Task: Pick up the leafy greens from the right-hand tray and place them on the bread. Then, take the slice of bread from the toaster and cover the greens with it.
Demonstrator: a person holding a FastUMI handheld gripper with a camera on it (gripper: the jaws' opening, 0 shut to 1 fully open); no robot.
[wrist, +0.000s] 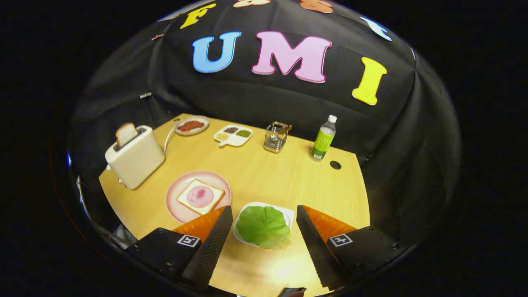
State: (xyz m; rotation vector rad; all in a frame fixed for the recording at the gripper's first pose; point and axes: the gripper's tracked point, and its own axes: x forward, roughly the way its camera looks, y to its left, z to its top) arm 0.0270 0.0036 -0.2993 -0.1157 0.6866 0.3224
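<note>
Here the claw (264,214) hangs spread above the worktop (268,173), its 2 fingers flanking the leafy greens (263,227) on their white tray (288,215); the bread (201,196) lies just beyond.

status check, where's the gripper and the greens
Gripper open, holding nothing. Leafy greens on white tray between fingers. Bread on pink plate ahead. Nothing in the way.

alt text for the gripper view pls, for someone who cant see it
The open tongs hang over a wooden table, with the greens on a white tray between their fingers. Beyond lie a pink plate with topped bread and a toaster holding a slice.
</note>
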